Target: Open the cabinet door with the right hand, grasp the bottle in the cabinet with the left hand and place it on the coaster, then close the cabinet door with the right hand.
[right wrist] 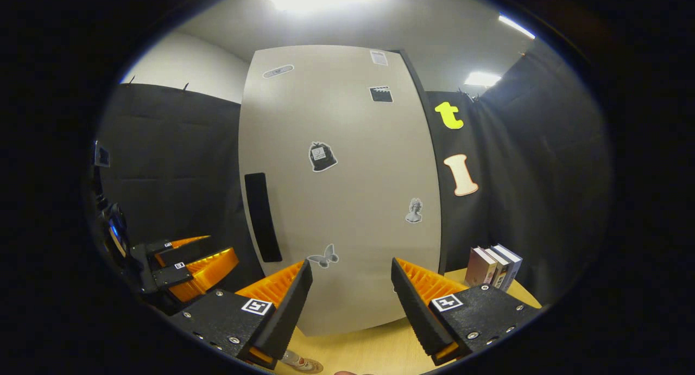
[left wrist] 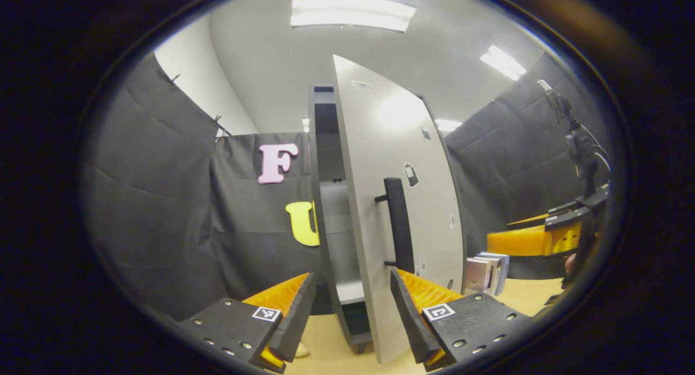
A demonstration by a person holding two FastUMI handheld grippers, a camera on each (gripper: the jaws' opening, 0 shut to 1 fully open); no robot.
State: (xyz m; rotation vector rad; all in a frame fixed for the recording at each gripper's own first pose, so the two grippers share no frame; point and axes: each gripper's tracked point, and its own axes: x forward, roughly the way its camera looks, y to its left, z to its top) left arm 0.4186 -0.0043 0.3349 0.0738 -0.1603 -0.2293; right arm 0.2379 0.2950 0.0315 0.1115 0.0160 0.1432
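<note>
Here the tall pale-grey cabinet door (left wrist: 399, 201) stands partly swung out, seen nearly edge-on in the left gripper view, with its upright black bar handle (left wrist: 400, 226) on the outer face. The left gripper (left wrist: 353, 315) hangs in front of the gap between door and carcass, fingers spread wide and gripping nothing. Through that gap a pale shelf (left wrist: 350, 291) and a dark interior show, but the bottle cannot be made out from here; by my reading it lies ahead and slightly left of the left gripper, behind the door's free edge.

In the right gripper view the same door (right wrist: 347, 190) fills the front, flat-on, its long black handle (right wrist: 262, 217) running vertically at the left side. The right gripper (right wrist: 350, 304) is spread wide too, empty, close before the lower part of the door and to the right of the handle, touching neither as far as I can tell. The other gripper (right wrist: 190, 266) shows low on the left, nearer the opening.

So the left hand is better placed for the reach inward. A row of upright books (right wrist: 494, 266) stands on the light wooden tabletop (right wrist: 380, 348) to the right of the cabinet. The coaster I cannot find.
</note>
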